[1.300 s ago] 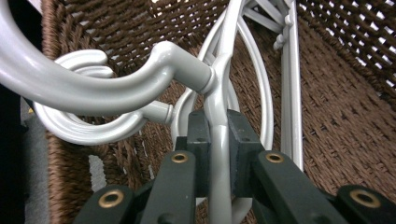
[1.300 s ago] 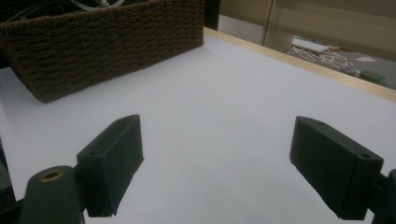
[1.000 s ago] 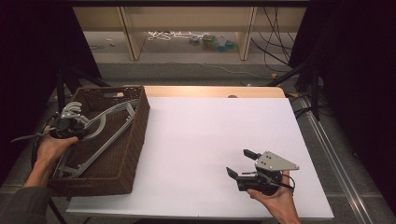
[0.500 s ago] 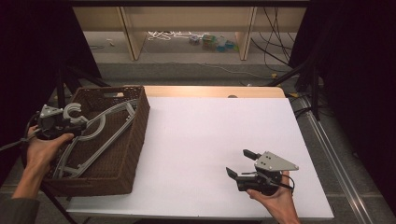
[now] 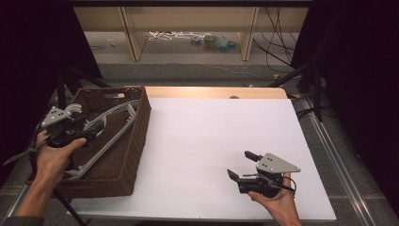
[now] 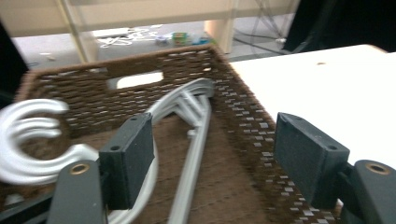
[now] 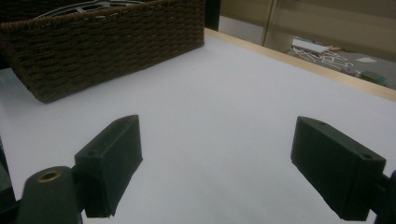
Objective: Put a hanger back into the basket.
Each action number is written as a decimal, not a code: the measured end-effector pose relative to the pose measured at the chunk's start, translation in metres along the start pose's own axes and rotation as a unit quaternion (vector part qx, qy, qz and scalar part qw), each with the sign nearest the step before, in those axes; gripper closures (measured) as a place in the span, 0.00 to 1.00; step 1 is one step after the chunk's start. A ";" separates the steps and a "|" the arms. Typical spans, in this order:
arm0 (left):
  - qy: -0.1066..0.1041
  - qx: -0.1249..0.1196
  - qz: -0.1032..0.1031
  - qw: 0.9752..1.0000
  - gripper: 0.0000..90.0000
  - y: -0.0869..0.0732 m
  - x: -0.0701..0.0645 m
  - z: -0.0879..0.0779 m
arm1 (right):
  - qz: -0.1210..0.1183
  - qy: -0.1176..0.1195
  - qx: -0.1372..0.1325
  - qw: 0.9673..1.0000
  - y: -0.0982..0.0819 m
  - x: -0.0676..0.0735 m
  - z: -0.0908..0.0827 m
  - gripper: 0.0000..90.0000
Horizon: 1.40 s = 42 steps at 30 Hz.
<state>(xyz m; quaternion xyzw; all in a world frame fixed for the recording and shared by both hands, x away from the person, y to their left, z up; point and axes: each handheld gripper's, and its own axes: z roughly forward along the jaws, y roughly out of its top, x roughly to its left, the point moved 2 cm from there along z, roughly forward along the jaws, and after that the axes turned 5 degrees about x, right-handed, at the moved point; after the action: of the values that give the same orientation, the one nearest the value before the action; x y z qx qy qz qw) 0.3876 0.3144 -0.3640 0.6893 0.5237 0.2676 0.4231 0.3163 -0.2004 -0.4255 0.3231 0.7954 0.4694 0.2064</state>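
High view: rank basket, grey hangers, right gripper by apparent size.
1. Wicker basket, clearly largest.
2. Grey hangers, lying inside the basket and spanning most of its length.
3. Right gripper, smallest, though it sits nearer the camera.

R gripper (image 7: 217, 163) jaws wide apart over white table (image 7: 224, 98); wicker basket (image 7: 102, 46) beyond.

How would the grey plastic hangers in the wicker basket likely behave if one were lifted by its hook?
The hangers look like thin rigid plastic, so probably stiff and light. They lie overlapped in the basket, so one may snag its neighbours. The smooth hook might slip between pads.
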 end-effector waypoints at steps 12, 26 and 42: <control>-0.073 -0.041 0.015 0.996 0.24 -0.004 -0.057 -0.002 | 0.009 0.005 -0.014 1.000 -0.001 0.002 0.003 0.18; -0.121 -0.054 0.031 0.991 0.18 -0.015 -0.104 0.000 | 0.007 0.007 -0.015 1.000 -0.001 0.001 0.004 0.18; -0.164 -0.072 0.064 0.982 0.18 -0.034 -0.144 -0.003 | 0.012 0.010 -0.020 1.000 -0.002 0.001 0.003 0.18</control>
<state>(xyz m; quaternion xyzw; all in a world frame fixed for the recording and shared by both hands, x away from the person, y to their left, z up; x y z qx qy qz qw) 0.3240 0.1823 -0.3813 0.7236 0.3815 0.2143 0.5338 0.3170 -0.1990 -0.4290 0.3238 0.7837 0.4911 0.1994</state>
